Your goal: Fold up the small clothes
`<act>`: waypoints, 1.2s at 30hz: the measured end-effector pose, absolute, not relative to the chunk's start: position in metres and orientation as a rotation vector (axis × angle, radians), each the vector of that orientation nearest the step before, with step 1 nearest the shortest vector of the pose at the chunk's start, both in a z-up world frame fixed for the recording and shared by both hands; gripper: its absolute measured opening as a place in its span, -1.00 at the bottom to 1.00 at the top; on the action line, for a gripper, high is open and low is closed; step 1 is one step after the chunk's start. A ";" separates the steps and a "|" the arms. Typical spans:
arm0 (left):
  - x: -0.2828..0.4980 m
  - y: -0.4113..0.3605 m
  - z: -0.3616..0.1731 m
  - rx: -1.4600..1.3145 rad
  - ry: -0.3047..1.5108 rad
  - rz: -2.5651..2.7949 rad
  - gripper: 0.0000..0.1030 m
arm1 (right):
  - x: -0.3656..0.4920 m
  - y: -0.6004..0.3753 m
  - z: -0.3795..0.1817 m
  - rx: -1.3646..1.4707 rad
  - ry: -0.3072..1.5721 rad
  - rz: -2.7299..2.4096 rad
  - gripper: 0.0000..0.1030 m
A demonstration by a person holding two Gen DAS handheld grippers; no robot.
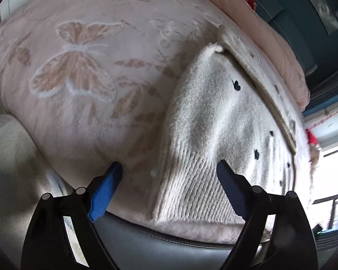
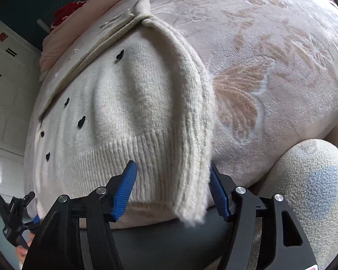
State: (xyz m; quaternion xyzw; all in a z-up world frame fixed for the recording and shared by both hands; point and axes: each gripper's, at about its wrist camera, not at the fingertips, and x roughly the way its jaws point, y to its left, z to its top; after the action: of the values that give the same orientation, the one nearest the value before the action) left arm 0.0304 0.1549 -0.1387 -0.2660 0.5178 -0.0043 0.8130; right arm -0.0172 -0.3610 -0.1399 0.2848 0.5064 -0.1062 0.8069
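Both my grippers sit at the near edge of the bed, pointing down at a cream knit sweater [image 1: 214, 117] w/ small black hearts, laid flat on the pink butterfly blanket [image 1: 78, 67].

Left gripper [image 1: 169, 168]: jaws wide apart, nothing pinched. The ribbed hem corner lies btwn the pads; left pad over bare blanket, right pad over the ribbing. I can't tell if either pad brushes the fabric.

Right gripper [image 2: 172, 173]: jaws partly open, and the ribbed cuff of the folded-in sleeve [image 2: 187, 112] hangs btwn the blue pads, its tip drooping past the blanket edge just ahead of me. The right pad looks v. close to the cuff edge, but nothing is clamped, so I read this as released. The left gripper also shows at lower left of this view.

Step, I'd say: sleeve fold just laid over the body, both sides let go. Next prob a bottom-to-top fold: needs each gripper to close on a hem corner, the hanging cuff tucked back on first, then lift together toward the collar.
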 end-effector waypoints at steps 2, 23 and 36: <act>0.031 0.148 -0.134 -0.500 1.109 -0.023 -0.49 | -0.018 -0.359 -0.136 0.600 1.069 -0.198 -0.81; -0.046 0.183 -0.040 -0.420 1.218 -0.315 -0.89 | -0.111 -0.330 -0.034 0.159 1.200 0.126 -0.88; 0.026 0.185 0.055 -0.516 1.062 -0.359 -0.88 | -0.053 -0.382 0.072 0.450 0.837 0.152 -0.88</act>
State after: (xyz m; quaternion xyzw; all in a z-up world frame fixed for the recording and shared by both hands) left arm 0.0263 0.1853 0.0546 -0.2419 0.4978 -0.1684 0.8156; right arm -0.0528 -0.3820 0.0717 0.2165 0.4025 0.0730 0.8864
